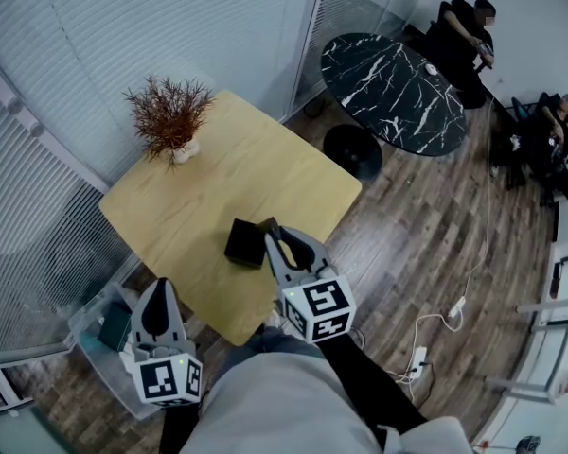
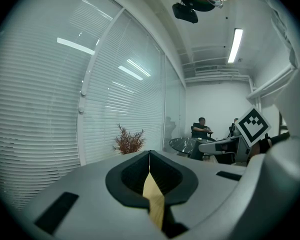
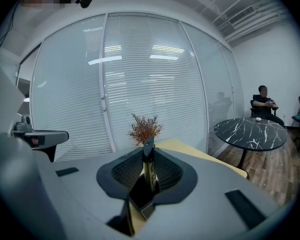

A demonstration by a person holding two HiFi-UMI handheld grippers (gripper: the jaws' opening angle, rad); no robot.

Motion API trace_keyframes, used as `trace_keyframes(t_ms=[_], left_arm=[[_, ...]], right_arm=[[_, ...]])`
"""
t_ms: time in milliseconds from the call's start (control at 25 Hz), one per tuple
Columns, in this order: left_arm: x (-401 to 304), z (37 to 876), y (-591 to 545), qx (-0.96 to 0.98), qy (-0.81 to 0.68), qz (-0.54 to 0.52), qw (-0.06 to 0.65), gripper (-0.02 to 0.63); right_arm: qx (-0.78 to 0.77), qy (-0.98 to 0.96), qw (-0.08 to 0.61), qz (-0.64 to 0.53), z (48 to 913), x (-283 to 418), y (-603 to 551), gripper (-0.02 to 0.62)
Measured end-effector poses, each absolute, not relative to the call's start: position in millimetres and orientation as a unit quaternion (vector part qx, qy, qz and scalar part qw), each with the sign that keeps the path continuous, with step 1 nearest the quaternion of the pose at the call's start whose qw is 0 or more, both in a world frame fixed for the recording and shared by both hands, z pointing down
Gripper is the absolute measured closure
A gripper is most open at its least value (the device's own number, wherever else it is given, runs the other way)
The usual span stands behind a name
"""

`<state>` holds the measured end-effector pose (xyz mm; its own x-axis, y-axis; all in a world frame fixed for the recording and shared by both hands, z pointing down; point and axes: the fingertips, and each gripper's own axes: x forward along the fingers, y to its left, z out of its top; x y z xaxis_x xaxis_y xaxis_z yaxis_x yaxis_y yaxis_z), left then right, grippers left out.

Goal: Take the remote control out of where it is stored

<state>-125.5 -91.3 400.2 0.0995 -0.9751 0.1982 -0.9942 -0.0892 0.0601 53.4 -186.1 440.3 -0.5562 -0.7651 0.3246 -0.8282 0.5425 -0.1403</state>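
Grips the slim dark remote control (image 3: 149, 170) upright in the right gripper (image 1: 270, 229), jaws pressed onto its two sides, straight above the black box (image 1: 244, 243). Has the remote control's lower end down at the box's open top (whether inside it or just clear of it, cannot tell). Holds the left gripper (image 1: 158, 287) well apart from the box, to its left and nearer the person, jaws closed together with nothing between them. Shows the box resting on the wooden table (image 1: 208, 187), near the edge closest to the person. Shows a reddish dried plant (image 1: 168, 113) in a white pot (image 1: 183, 151) well beyond the box on that same top. Shows a round black marble table (image 1: 398, 88) far beyond the box to the right, with a seated person (image 1: 469, 34) past it.
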Motion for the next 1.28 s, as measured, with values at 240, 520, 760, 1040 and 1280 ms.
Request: trace_keyframes(t_ms=[240, 520, 760, 1040, 1280], left_arm=[[-122.5, 399.1, -91.6, 0.739, -0.666, 0.053, 0.088, 0.597], [-122.7, 400.2, -93.0, 0.74, -0.664, 0.054, 0.089, 0.597], [-120.5, 400.3, -93.0, 0.743, -0.661, 0.053, 0.091, 0.597], [-119.2, 400.0, -94.3, 0.744, -0.66, 0.056, 0.092, 0.597], [-118.8, 400.3, -94.3, 0.745, -0.659, 0.057, 0.09, 0.597]], right_arm=[[0.46, -0.871, 0.106, 0.137, 434.6, 55.9, -185.6, 0.529], [0.464, -0.869, 0.103, 0.136, 432.8, 57.1, -185.9, 0.529], [0.468, -0.868, 0.1, 0.135, 429.5, 60.4, -186.3, 0.529], [0.474, -0.865, 0.096, 0.134, 425.4, 63.8, -188.1, 0.529], [0.478, -0.864, 0.091, 0.13, 420.8, 66.0, -189.3, 0.529]])
